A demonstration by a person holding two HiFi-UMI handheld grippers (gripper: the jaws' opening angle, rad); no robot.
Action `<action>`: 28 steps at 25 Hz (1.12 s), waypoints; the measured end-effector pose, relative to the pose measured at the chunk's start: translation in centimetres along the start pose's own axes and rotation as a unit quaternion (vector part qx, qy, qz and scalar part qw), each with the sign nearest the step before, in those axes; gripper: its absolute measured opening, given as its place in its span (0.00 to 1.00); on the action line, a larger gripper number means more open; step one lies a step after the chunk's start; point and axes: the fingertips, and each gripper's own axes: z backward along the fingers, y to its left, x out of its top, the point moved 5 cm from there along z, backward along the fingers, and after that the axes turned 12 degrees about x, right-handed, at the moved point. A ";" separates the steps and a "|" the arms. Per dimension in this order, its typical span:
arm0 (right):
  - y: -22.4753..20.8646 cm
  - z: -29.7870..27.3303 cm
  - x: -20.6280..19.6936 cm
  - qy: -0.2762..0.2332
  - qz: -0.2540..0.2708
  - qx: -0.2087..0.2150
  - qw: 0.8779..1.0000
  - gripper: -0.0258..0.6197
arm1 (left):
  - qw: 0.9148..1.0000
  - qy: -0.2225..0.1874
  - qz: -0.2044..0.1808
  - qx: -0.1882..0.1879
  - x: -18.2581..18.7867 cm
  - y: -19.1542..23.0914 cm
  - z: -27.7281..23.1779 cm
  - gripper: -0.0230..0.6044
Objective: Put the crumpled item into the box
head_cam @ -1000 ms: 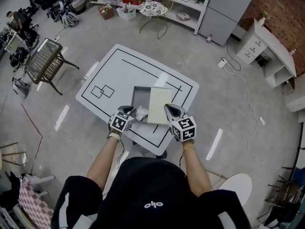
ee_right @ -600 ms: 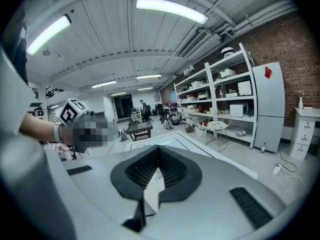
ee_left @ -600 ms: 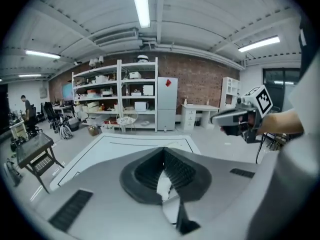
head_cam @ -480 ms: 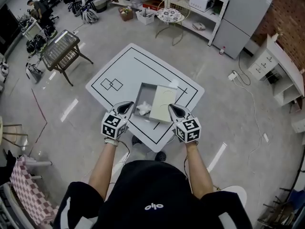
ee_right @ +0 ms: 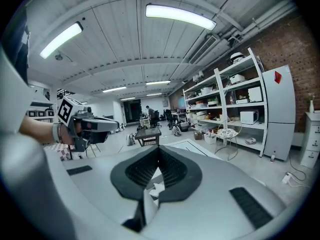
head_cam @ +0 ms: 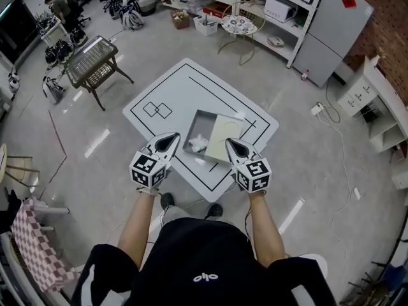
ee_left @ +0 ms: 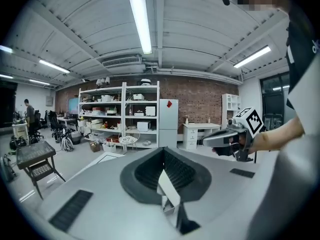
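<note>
And there it is: the crumpled item (head_cam: 199,143), a white wad, lies inside the box (head_cam: 203,120) in the middle of the counter (head_cam: 178,88), towards the box's near-left corner, with the pale lid (head_cam: 225,136) folded open on the right side. The left tool (head_cam: 168,140) hovers just off the box's near-left corner with its jaws pressed together, and its own view shows nothing caught between them. The right tool (head_cam: 231,146) sits at the near edge of the lid, jaws likewise closed and empty in its own view. Neither tool touches the wad. So the main job looks done, going by how things lie: the item is in, and both tools are clear of it. What is left looks like very little. The lid stands open, but the task only asks for the item in the box, so drawing the tools away may be all that remains.
</note>
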 end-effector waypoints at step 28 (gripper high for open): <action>7.0 -9.4 1.6 0.008 -0.001 -0.067 0.998 0.05 | 0.998 -0.015 0.029 -0.053 -2.1 12.7 4.3 0.05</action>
